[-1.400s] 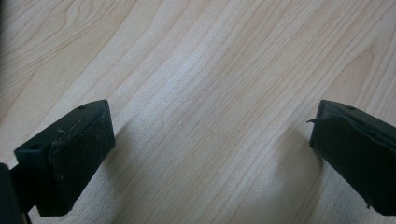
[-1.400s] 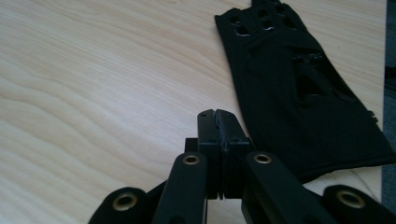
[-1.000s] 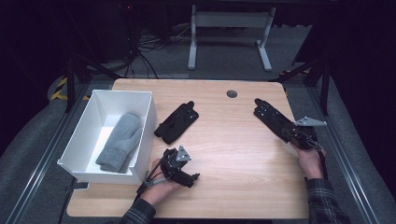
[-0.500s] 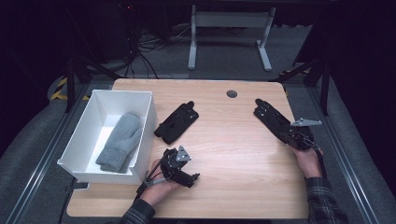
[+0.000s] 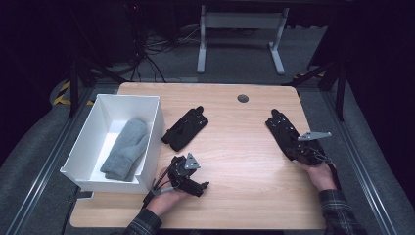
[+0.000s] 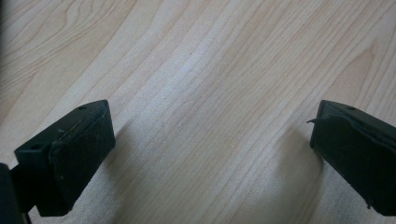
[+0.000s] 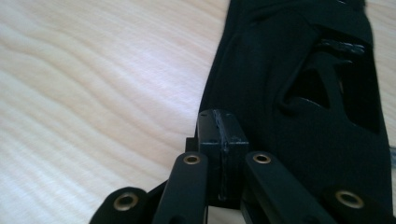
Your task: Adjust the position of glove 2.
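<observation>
Your right gripper [image 7: 223, 140] has its jaws pressed together, tips at the black glove [image 5: 288, 136] edge, tabletop [image 5: 235, 147] 3 o'clock. Your left gripper [image 6: 210, 149] is spread over bare wood at 7 o'clock.

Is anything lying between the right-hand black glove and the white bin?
Yes. The other black glove lies on the table between the right-hand black glove and the white bin, near the bin's wall; the left gripper sits nearer the person.

glove: black glove [image 5: 286, 134], fingers pointing away from the person
state: flat, empty, palm strap showing [image 7: 327, 70]
place: right side of the worktop [image 5: 244, 147], well apart from the other black glove [image 5: 186, 129]
</observation>
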`<state>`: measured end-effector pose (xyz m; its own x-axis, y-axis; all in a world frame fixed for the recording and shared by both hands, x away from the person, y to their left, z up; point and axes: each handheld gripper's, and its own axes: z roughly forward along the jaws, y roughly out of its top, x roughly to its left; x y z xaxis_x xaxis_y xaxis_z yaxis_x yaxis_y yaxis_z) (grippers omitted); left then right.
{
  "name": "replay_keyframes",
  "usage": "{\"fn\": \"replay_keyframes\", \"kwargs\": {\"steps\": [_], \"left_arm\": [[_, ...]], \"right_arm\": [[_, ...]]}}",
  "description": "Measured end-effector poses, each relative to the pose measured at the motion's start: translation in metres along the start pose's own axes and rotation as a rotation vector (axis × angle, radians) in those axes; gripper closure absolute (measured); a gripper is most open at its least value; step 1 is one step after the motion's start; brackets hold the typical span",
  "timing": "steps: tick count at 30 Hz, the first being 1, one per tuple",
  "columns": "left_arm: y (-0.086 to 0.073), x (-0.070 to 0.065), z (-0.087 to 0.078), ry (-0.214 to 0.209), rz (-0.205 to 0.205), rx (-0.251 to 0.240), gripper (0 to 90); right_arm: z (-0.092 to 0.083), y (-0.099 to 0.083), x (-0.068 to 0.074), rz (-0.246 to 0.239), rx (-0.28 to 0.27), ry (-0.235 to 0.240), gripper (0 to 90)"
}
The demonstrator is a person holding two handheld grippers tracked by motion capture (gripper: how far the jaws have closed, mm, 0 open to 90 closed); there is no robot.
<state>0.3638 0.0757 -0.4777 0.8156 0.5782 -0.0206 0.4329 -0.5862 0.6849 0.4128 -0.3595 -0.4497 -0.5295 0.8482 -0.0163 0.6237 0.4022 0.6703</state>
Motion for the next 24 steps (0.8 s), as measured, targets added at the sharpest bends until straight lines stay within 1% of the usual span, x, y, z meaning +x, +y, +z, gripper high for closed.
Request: {"fn": "replay_keyframes", "kwargs": {"steps": [4,9,11,13,19,22,24], "left_arm": [[0.0,0.0,0.0,0.0,-0.001,0.0,0.3],[0.0,0.0,0.0,-0.001,0.0,0.0,0.3],[0.0,0.0,0.0,-0.001,0.0,0.0,0.3],[0.0,0.0,0.0,0.001,-0.001,0.0,0.3],[0.0,-0.001,0.0,0.004,-0.005,0.0,0.3],[0.0,-0.001,0.0,0.004,-0.004,0.0,0.3],[0.0,-0.001,0.0,0.002,-0.004,0.001,0.3]], "right_arm": [[-0.002,-0.002,0.012,-0.024,0.008,0.036,90.0],[-0.004,-0.002,0.031,-0.081,0.023,0.072,90.0],[-0.005,-0.004,0.037,-0.081,0.02,0.085,90.0],[-0.006,-0.007,0.042,-0.085,0.016,0.11,90.0],[-0.009,-0.009,0.06,-0.136,0.03,0.15,90.0],[-0.011,-0.011,0.069,-0.149,0.03,0.161,90.0],[-0.011,-0.012,0.074,-0.156,0.028,0.177,90.0]]}}
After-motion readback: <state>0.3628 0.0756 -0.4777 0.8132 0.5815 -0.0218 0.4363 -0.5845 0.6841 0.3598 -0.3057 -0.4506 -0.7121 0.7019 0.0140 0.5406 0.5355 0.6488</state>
